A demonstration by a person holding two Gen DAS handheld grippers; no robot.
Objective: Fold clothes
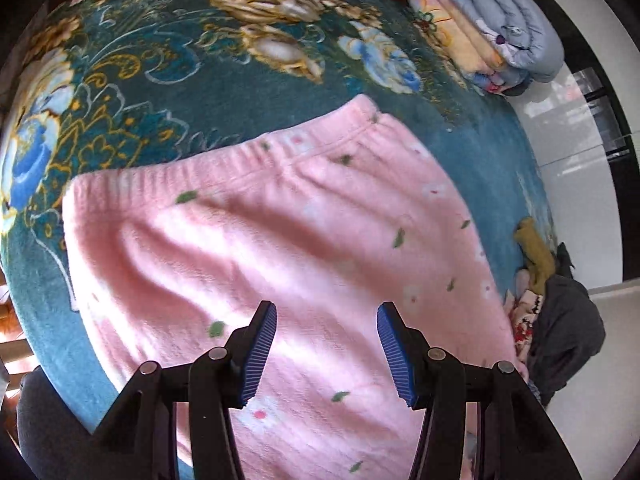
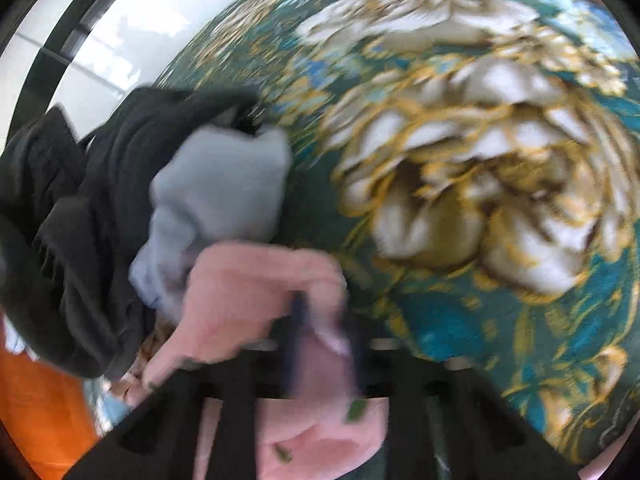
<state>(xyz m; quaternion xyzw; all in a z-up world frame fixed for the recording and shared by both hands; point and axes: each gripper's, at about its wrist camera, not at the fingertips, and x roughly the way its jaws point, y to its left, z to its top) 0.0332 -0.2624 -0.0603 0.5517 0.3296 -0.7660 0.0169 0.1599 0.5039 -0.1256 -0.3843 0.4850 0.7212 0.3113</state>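
Observation:
A pink fleece garment [image 1: 280, 248] with small green leaves lies spread on a teal floral blanket [image 1: 168, 92], its ribbed waistband toward the far side. My left gripper [image 1: 326, 344] is open just above the pink cloth, its blue pads [image 1: 262, 356] apart and holding nothing. In the blurred right wrist view, my right gripper [image 2: 324, 344] is shut on a fold of the same pink garment [image 2: 256, 292], which bunches up between the fingers and hangs below them.
A dark grey garment [image 2: 80, 208] and a light grey one [image 2: 224, 184] lie heaped at the blanket's edge. Folded quilts [image 1: 496, 28] are stacked at the far right. A pile of mixed clothes [image 1: 552, 300] sits at the right edge, beside white floor [image 1: 576, 128].

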